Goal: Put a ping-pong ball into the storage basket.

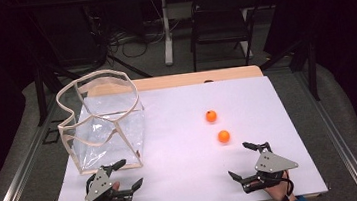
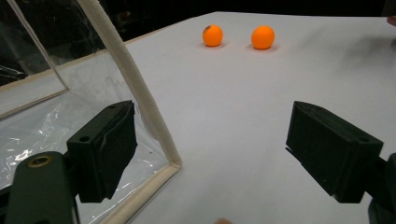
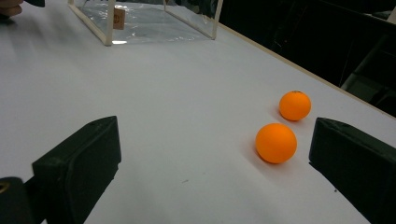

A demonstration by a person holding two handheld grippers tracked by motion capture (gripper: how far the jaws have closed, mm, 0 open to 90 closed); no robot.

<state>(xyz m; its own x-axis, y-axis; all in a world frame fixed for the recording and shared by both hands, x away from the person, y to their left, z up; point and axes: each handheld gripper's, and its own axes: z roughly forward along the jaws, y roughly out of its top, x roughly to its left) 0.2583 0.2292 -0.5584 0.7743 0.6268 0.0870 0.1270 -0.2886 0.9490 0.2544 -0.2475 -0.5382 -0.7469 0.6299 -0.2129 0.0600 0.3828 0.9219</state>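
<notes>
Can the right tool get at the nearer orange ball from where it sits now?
Probably yes. The right tool has its jaws wide open, and the nearer orange ball lies just ahead on bare white table, apart from the other ball, with nothing between.

High view — fixed above the near table edge, facing forward and down over the whole white table (image 1: 185,180). Left gripper view — low, close to the surface, facing across toward two orange balls (image 2: 238,36), clear bag (image 2: 56,116) alongside. Right gripper view — low, nearer the balls, bag (image 3: 140,18) beyond. Shared by all three: balls, bag, tabletop.
</notes>
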